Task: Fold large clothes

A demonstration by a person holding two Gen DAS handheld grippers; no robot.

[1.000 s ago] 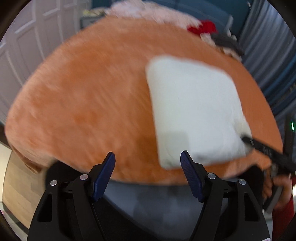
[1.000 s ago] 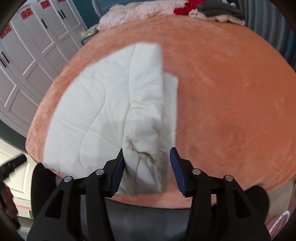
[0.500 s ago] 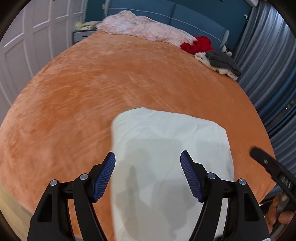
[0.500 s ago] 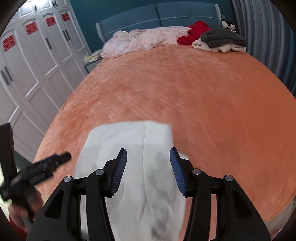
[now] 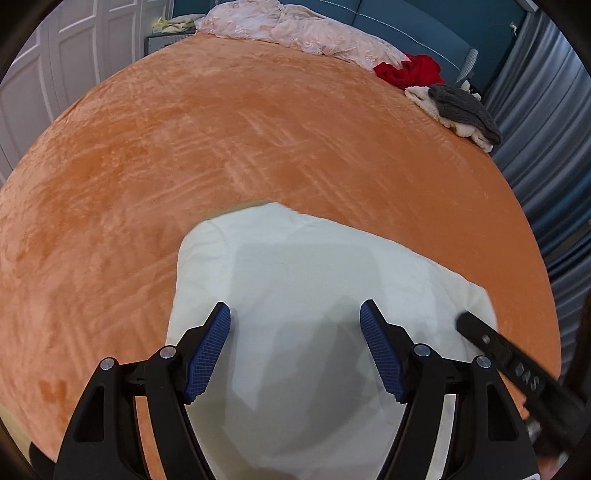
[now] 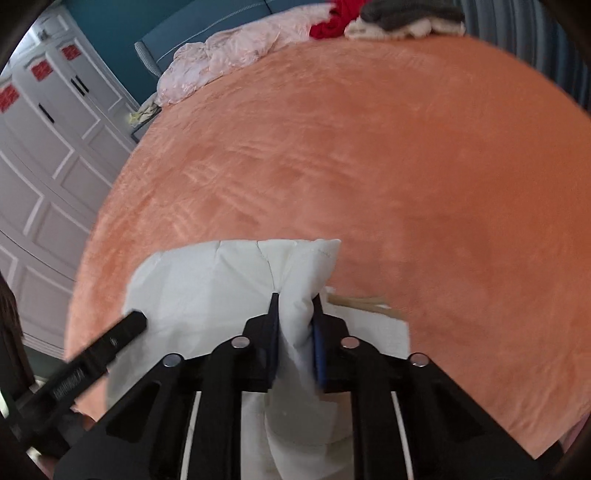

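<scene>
Jaws on my right gripper (image 6: pixel 294 306) are pinched on a bunched fold of the white garment (image 5: pixel 306 295); left gripper (image 5: pixel 295 325) hangs wide open above it, on the orange bed (image 5: pixel 258 140).

The right gripper (image 6: pixel 294 314) has its jaws closed on a raised fold of the white garment (image 6: pixel 221 280), which lies on the near edge of the orange bed cover (image 6: pixel 406 166). The left gripper (image 6: pixel 110 341) reaches over the garment's left side. Pink, red and grey clothes (image 6: pixel 332 27) lie at the far end of the bed cover.
</scene>
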